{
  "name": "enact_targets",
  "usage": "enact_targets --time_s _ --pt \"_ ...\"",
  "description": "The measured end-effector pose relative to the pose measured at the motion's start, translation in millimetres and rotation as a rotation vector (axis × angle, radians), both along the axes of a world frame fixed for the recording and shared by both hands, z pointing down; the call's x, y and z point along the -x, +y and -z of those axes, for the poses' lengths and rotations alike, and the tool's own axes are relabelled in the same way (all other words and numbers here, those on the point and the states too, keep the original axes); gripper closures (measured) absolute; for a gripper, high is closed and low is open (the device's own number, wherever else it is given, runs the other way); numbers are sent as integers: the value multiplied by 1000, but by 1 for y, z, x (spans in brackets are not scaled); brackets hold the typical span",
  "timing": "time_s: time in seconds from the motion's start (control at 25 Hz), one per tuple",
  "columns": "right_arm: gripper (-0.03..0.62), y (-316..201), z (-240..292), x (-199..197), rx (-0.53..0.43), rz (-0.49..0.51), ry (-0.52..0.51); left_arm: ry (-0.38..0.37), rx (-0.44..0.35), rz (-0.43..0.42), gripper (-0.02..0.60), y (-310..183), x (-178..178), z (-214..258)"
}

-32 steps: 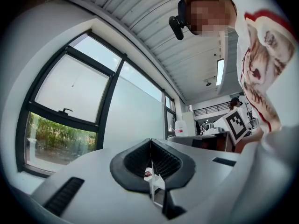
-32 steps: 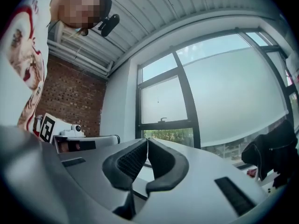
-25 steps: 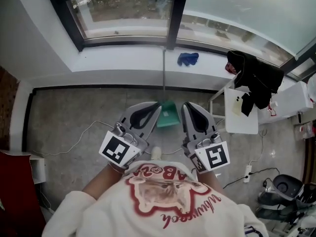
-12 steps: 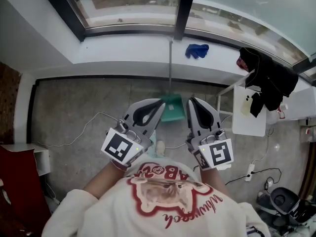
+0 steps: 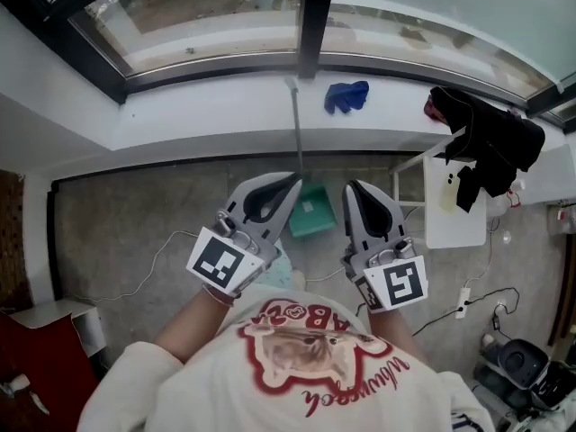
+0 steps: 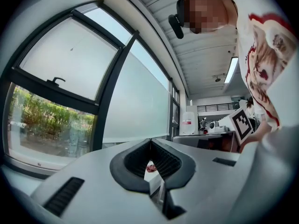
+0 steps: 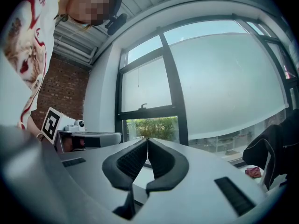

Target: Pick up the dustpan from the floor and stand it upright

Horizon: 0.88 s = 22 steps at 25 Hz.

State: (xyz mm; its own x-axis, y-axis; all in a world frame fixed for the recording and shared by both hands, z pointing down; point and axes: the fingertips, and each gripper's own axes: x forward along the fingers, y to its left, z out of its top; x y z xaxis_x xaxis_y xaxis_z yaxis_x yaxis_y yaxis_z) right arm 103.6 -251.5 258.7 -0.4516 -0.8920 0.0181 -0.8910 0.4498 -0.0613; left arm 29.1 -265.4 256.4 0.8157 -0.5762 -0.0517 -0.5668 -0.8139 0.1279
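Note:
A green dustpan sits on the grey floor below the window sill. Its long thin handle runs up the picture toward the sill. My left gripper hangs just left of the pan, its jaws closed with nothing between them. On the pan's right, my right gripper is likewise shut and empty. Neither touches the dustpan. The left gripper view has the shut left gripper pointing level at the window. In the right gripper view the right gripper is shut too. The dustpan appears in neither gripper view.
A blue cloth lies on the white sill. To the right stands a white table with dark clothing draped on it. A cable crosses the floor at left; a power strip and a black bin are at lower right.
The person and both grippers have moved toward the window, so the sill looks nearer. Both grippers stayed shut and empty. The dustpan kept its place on the floor.

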Motion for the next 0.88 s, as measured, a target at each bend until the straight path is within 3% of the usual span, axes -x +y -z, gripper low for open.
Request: enact_targets --time_s 0.36,0.64,0.88 --pt "569 -103 -38 15 49 -32 -15 -28 44 -24 560 -122 3 -56" --pt "569 -168 -74 20 66 -67 -29 -83 153 -30 560 -195 -3 -148" --pt "569 -192 -130 6 135 -115 -23 -94 228 -20 560 -238 -10 -217"
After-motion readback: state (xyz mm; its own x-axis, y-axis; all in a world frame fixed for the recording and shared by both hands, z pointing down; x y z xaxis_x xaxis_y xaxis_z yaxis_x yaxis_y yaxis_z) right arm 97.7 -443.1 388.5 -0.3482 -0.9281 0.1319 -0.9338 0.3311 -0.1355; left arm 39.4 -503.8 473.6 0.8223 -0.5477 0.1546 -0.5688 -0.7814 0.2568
